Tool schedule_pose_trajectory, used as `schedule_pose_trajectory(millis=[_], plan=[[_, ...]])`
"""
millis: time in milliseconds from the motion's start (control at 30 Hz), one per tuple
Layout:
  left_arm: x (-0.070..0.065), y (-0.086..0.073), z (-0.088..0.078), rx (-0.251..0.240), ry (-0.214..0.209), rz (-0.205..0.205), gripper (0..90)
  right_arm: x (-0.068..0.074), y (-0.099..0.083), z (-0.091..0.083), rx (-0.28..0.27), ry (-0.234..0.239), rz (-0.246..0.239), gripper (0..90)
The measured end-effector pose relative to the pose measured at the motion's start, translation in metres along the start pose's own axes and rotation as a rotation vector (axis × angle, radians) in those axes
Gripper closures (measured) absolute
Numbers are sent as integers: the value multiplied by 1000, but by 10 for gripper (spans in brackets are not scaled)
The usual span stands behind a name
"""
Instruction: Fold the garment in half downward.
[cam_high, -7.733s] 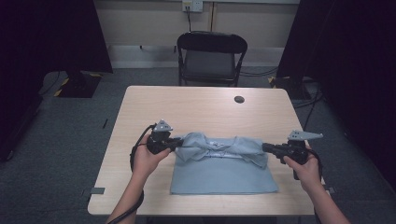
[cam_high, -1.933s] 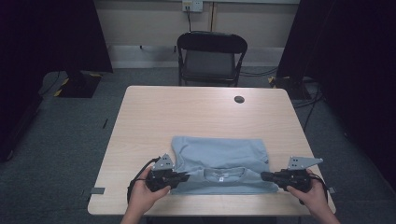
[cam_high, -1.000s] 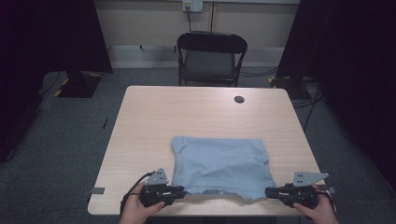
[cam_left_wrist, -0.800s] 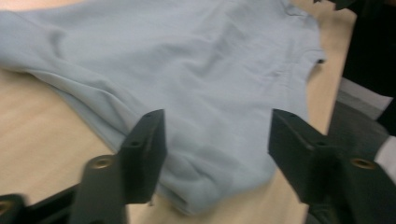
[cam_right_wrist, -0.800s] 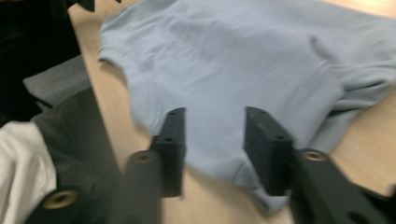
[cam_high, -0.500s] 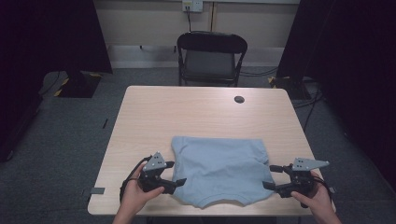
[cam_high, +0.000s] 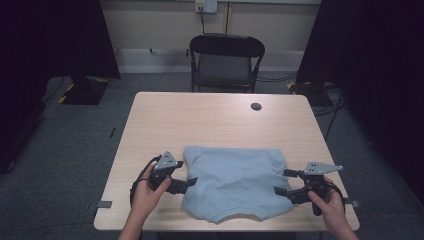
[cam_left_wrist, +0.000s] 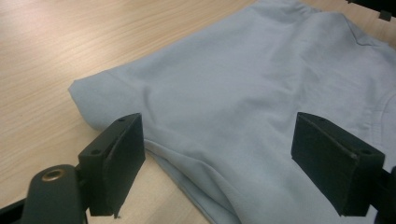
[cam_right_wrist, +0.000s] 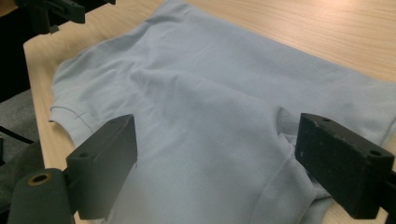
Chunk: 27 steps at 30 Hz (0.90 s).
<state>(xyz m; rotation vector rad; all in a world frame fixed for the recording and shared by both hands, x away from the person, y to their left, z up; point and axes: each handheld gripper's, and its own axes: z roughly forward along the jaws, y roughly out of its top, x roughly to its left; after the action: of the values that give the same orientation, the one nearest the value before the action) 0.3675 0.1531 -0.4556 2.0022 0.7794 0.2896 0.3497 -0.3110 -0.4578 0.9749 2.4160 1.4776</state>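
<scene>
I have the folded light blue shirt (cam_high: 234, 182) lying flat on the wooden surface (cam_high: 210, 122), toward the near edge and roughly centred between my two hands. Its neckline end hangs close to the near rim, where a curved hem shows in the high view.

My left gripper (cam_high: 184, 184) sits just beside the shirt's left edge. Its fingers (cam_left_wrist: 112, 163) have just been opening and now stand wide, with nothing pinched; in the left gripper view the cloth (cam_left_wrist: 243, 107) lies below and between them, loose, with a folded corner near the left pad.

My right gripper (cam_high: 285, 184) is at the shirt's right edge. Its fingers (cam_right_wrist: 343, 163) have also just been opening and stand wide, free of the fabric; in the right gripper view the shirt (cam_right_wrist: 210, 116) spreads out under them, with a small ridge of cloth bunched near the right pad. The left gripper (cam_right_wrist: 58, 11) shows at the top corner of that view.

Farther off on the surface lies a small dark round object (cam_high: 256, 106), well apart from the shirt. Beyond the far edge stands a black chair (cam_high: 224, 62).
</scene>
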Motion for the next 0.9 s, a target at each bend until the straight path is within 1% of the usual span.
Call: schedule_pose_trajectory(millis=[33, 133, 167, 200, 333, 467, 600, 700, 833, 900], plan=[[1, 0, 1, -1, 3, -2, 173, 0, 0, 1, 2, 9, 2, 126], [3, 1, 3, 7, 1, -6, 173, 3, 2, 5, 12, -3, -17, 126], [4, 1, 4, 13, 3, -1, 173, 4, 3, 6, 13, -3, -24, 126], [5, 1, 4, 9, 4, -1, 173, 5, 3, 7, 10, -8, -27, 126], [9, 3, 6, 5, 11, -19, 171, 7, 6, 12, 7, -6, -31, 126], [12, 4, 10, 26, 13, -7, 171, 10, 8, 18, 20, -16, -35, 126], [14, 6, 12, 23, 17, -12, 171, 15, 10, 25, 23, -14, -41, 125], [19, 8, 13, 29, 29, -19, 171, 19, 11, 30, 29, -9, -45, 125], [24, 8, 16, 42, 49, -16, 171, 26, 13, 36, 37, 0, -60, 125], [26, 10, 17, 38, 57, -16, 171, 29, 15, 39, 37, 8, -69, 124]])
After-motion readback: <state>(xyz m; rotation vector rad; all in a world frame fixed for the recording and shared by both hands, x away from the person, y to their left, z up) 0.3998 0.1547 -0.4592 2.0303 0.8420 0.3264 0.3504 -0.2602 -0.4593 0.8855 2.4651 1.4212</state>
